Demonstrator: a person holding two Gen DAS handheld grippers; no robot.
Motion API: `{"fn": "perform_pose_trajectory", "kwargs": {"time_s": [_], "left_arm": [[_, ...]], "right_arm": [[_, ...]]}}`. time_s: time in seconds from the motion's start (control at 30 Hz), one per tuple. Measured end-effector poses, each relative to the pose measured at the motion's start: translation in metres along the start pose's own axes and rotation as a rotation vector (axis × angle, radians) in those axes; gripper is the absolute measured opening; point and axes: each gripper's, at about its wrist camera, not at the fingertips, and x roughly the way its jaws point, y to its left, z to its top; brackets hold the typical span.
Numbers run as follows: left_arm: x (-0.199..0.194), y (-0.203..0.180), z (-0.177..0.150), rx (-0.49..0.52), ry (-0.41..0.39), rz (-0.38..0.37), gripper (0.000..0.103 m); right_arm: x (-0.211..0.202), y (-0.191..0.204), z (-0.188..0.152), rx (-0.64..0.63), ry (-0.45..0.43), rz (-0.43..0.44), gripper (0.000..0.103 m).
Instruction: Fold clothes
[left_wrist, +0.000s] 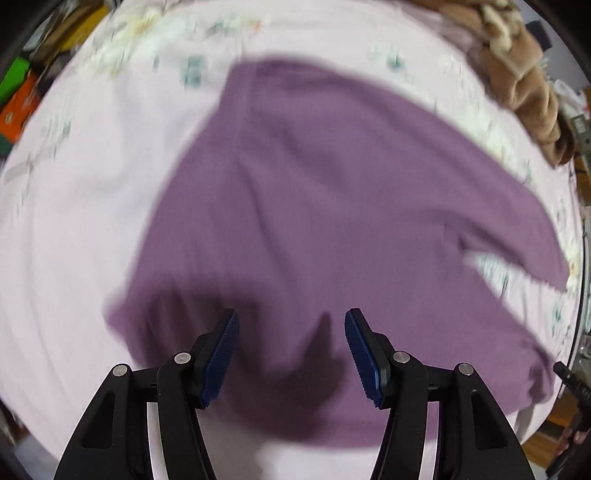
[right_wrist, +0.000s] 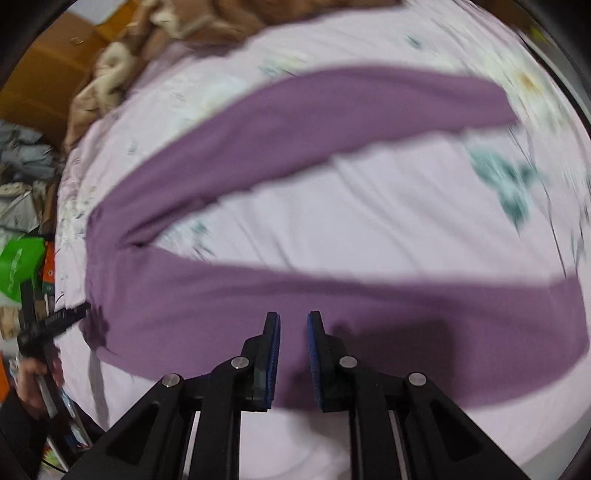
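purple pants (right_wrist: 229, 306) flat mid-bed (right_wrist: 369, 206) | left gripper (left_wrist: 291, 354) above them, jaws apart, empty | right gripper (right_wrist: 293, 354) over near leg, narrow gap, nothing gripped

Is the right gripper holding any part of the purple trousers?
No: the right gripper has nothing between its jaws, and the purple trousers lie flat below.

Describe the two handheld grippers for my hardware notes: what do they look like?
Both look alike. The left gripper and the right gripper each have black linkage arms with triangular cutouts, joined by round silver pivot pins. Each finger carries a dark blue ribbed pad on its inner face. In the right wrist view, a hand at the left edge grips the other tool's black handle; a dark sleeve shows below it.
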Motion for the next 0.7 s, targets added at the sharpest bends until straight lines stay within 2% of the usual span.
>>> {"fn": "perform_pose_trajectory", "kwargs": {"time_s": [0.1,0.17,0.3,0.4,0.5,0.57,0.7], "left_arm": [[-0.005,0.008,0.053,0.035,-0.075,0.018,0.062],[-0.003,0.019,0.089,0.040,-0.108,0.033,0.067],[0.013,0.041,0.133,0.012,-0.094,0.004,0.069],[0.028,0.047,0.144,0.014,-0.047,-0.067,0.069],[0.045,0.047,0.149,0.052,-0.004,-0.059,0.067],[0.049,0.048,0.154,0.050,-0.002,-0.068,0.066],[0.048,0.051,0.168,0.011,-0.041,-0.131,0.057]], "right_arm": [[0.006,0.032,0.022,-0.055,-0.019,0.029,0.017],[0.010,0.053,0.035,-0.092,-0.029,0.056,0.017],[0.022,0.089,0.049,-0.140,-0.038,0.089,0.017],[0.033,0.100,0.050,-0.129,-0.024,0.108,0.017],[0.037,0.102,0.047,-0.116,-0.008,0.110,0.017],[0.042,0.105,0.048,-0.117,0.002,0.104,0.017],[0.052,0.108,0.052,-0.127,0.011,0.086,0.017]]}}
